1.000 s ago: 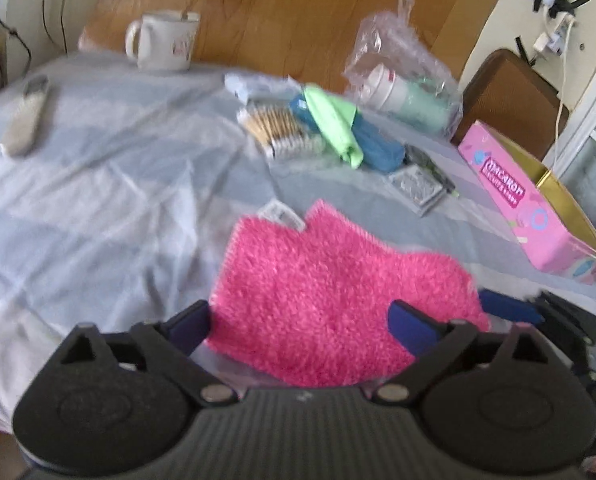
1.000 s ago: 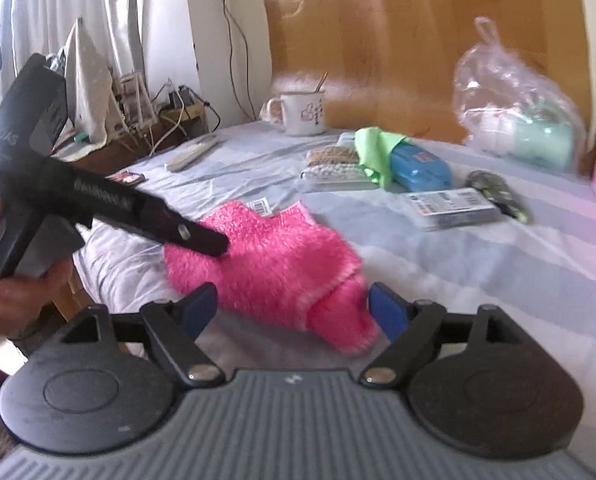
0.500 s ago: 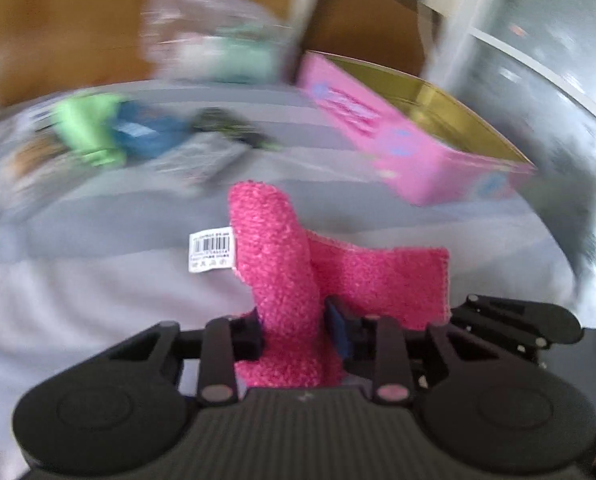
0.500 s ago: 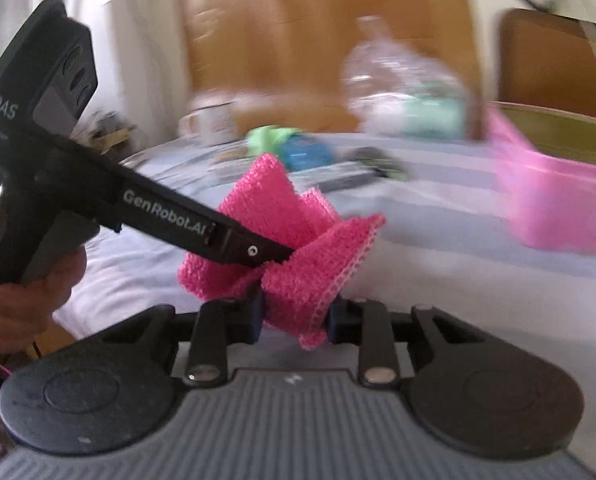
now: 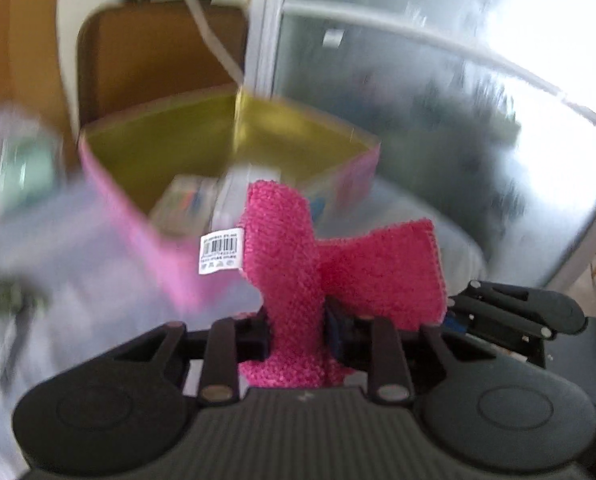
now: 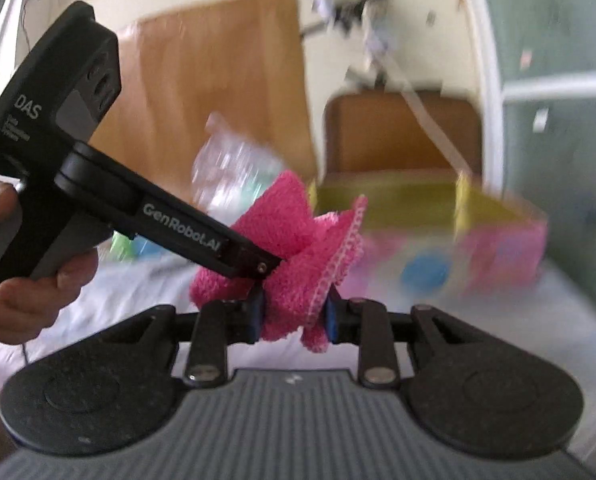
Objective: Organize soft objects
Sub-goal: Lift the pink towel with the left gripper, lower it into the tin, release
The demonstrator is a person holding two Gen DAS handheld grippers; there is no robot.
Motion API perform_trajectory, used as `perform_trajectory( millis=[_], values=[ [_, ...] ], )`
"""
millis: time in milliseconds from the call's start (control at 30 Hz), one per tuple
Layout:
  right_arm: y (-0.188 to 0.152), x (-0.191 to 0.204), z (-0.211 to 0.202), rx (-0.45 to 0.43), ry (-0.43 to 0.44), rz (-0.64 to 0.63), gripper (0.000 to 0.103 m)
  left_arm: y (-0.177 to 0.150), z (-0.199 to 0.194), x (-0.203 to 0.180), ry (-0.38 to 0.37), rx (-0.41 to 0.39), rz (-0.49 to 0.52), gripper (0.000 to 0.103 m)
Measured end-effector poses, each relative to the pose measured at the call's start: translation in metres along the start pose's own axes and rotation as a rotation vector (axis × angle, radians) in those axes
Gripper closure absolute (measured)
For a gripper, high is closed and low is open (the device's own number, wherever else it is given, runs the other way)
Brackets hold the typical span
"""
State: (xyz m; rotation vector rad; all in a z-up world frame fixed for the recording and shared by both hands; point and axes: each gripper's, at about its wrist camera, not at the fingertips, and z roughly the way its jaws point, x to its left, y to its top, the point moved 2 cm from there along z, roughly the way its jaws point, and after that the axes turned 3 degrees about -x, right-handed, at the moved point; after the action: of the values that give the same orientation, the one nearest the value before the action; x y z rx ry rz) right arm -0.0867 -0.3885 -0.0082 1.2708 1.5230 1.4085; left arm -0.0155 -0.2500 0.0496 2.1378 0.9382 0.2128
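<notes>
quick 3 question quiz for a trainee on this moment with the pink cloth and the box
1. True or false: only one gripper holds the pink cloth.
2. What hangs off the cloth's edge? A) a white barcode tag B) a metal clip C) a blue ribbon
3. Fill in: the pink box ahead has its top ____.

Key:
1. False: the left gripper and the right gripper are both clamped on it.
2. A, the tag.
3. Open; some items show inside.

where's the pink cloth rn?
Off the bed, pinched by both grippers: the pink cloth fills the centre of each wrist view, just short of the open pink box.
</notes>
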Motion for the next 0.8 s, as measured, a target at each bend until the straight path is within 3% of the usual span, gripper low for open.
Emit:
perform_trajectory(
  millis=[200,433,800],
  values=[
    [0.051,-0.03,0.043,-0.115,-0.045,-0.085,0.071,0.082,-0.005,-0.011,0.033,-0.14,0.066,0.08],
    [0.084,-0.095,0.105,-0.039,-0.022,0.002,0.071,0.158,0.049,0.01,0.129,-0.133,0.039,0.077],
    [0.075,-0.133,0.169,0.112,0.01,0.076,0.071,0.184,0.129,0.046,0.278,-0.087,-0.027,0.077]
  ],
)
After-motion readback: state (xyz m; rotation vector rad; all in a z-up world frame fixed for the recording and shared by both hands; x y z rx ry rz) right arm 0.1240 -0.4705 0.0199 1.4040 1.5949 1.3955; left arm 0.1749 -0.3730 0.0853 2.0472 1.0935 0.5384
